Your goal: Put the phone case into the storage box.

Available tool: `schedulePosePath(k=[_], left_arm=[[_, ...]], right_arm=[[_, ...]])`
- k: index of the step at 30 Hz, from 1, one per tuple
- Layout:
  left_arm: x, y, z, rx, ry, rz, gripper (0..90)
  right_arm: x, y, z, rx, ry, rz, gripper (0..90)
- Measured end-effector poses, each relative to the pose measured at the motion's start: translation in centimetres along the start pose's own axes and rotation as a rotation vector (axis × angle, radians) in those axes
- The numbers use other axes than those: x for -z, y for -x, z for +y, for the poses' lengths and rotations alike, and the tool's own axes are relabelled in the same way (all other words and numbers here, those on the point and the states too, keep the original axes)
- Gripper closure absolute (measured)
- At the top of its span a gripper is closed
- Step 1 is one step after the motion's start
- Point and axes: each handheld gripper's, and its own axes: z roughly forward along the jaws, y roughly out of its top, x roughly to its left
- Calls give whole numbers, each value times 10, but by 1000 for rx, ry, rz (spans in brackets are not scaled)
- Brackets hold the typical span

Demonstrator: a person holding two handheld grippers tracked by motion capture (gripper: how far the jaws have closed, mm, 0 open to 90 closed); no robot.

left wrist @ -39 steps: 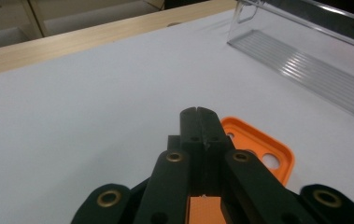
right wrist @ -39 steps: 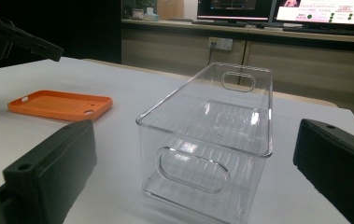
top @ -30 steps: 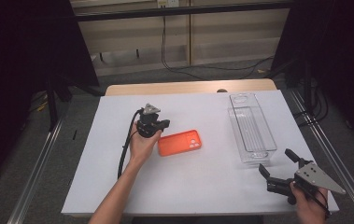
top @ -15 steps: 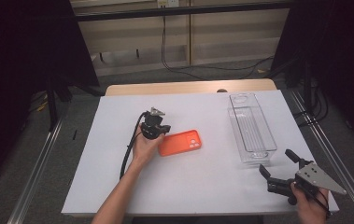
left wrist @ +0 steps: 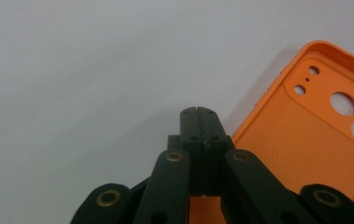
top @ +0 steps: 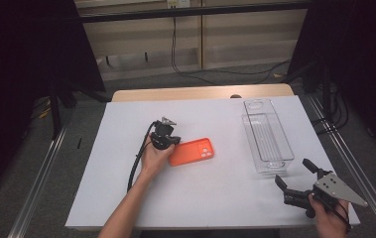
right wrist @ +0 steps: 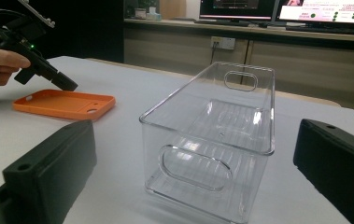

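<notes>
Orange phone case [top: 192, 151] flat, long axis left-right.

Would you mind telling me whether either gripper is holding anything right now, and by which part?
Nothing is held. The left gripper is shut on nothing, its tips beside the edge of the orange phone case. The right gripper is open before the clear plastic bin.

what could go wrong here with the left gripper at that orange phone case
The left gripper has its jaws shut, tips low beside the edge of the orange phone case. Shut like this it cannot clamp the case; it may only nudge it across the white table. The case lies flat with its rim up, so getting a jaw under it looks awkward. The clear bin stands well apart, so a weak hold could drop the case on the way.
</notes>
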Motion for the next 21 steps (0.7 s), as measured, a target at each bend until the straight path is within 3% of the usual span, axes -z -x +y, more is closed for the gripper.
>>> schedulePosePath(k=[14,21], left_arm=[[1,-1,-4,15,-7,-18,900],[2,-1,-5,-3,-10,-21,900]], right_arm=[[0,0,0,1,-4,0,0],[0,0,0,3,-2,0,0]])
